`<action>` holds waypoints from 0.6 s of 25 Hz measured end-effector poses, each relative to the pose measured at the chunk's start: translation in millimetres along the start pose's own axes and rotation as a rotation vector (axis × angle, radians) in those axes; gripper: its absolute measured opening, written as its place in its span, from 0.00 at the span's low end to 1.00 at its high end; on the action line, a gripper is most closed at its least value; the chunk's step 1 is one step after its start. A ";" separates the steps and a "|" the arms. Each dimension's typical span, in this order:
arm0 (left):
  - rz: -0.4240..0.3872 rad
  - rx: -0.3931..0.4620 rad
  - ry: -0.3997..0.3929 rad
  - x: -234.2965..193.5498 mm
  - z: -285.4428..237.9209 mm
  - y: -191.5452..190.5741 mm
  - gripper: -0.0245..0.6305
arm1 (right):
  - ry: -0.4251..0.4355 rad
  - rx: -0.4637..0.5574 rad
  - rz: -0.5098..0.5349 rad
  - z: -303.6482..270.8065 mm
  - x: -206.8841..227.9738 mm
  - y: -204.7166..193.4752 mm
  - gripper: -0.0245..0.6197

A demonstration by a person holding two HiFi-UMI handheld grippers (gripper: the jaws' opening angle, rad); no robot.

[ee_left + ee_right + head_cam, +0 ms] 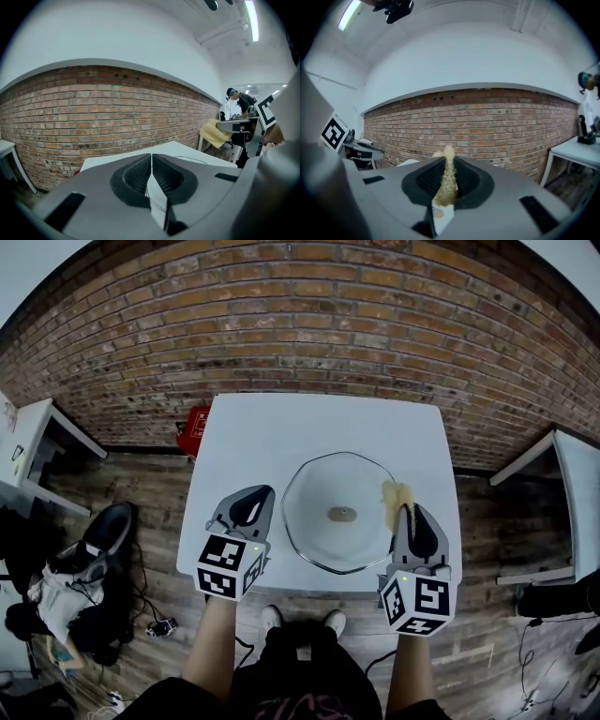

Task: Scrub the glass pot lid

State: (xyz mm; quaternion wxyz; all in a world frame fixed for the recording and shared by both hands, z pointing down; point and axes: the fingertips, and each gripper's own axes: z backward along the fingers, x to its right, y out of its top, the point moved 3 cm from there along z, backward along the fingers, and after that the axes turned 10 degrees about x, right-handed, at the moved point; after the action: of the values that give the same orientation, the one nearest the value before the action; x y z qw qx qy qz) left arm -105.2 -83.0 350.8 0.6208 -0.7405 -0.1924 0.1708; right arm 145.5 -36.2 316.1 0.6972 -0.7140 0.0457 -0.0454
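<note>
The glass pot lid (339,512) lies flat on the white table (281,427), with a small brownish knob (342,515) at its centre. My right gripper (404,509) is shut on a yellow sponge (397,497), held at the lid's right rim. In the right gripper view the sponge (446,179) is squeezed between the pads. To the left of the lid, my left gripper (265,491) is shut with nothing in it; its pads (164,176) meet in the left gripper view. The sponge (215,132) also shows there at the right.
A brick wall (309,324) runs behind the table. A red object (194,430) sits on the wooden floor at the table's far left corner. White tables (33,442) stand at both sides. Bags and cables (70,587) lie on the floor at the left.
</note>
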 end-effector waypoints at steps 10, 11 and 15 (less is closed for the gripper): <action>0.064 -0.087 0.003 -1.5 -10.4 -53.0 0.05 | 0.005 -0.083 -0.014 -3.8 1.5 -42.2 0.12; 0.072 -0.096 0.005 -1.3 -10.8 -58.9 0.06 | 0.007 -0.093 -0.017 -3.4 1.5 -47.3 0.12; 0.083 -0.133 0.001 3.1 -13.0 -80.4 0.06 | 0.007 -0.127 -0.028 -1.6 3.8 -67.0 0.12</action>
State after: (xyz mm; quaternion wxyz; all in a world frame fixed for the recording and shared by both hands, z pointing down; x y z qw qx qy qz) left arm -101.9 -80.1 432.1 0.5629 -0.7876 -0.1720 0.1827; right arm 149.1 -36.7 383.2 0.6497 -0.7571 0.0410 -0.0547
